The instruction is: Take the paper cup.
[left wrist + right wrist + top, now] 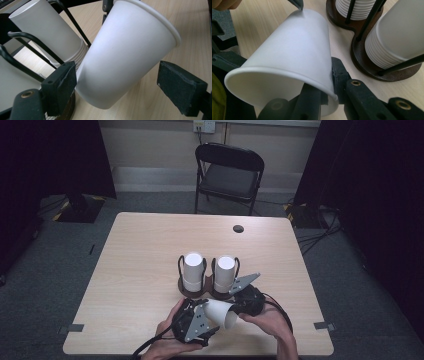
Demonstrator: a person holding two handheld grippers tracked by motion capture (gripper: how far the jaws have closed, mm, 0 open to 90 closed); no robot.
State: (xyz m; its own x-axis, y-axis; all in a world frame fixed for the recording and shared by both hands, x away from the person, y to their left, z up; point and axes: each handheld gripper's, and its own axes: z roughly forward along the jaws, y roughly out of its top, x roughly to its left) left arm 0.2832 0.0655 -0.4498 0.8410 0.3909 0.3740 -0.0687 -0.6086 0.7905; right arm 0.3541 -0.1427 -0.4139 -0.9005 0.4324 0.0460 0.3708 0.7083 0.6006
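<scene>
One loose white paper cup (221, 313) lies tilted at the table's (140, 250) near edge, pinched at its rim wall by my right gripper (329, 85), one jaw inside. My left gripper (117, 85) stands wide open astride it, possibly brushing one pad. Beyond, two cup stacks (192, 265) fill the wire holder (210, 287).

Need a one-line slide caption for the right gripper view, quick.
Right gripper pinching the rim wall of a tilted white paper cup beside two cup stacks in a dark wooden holder.
</scene>
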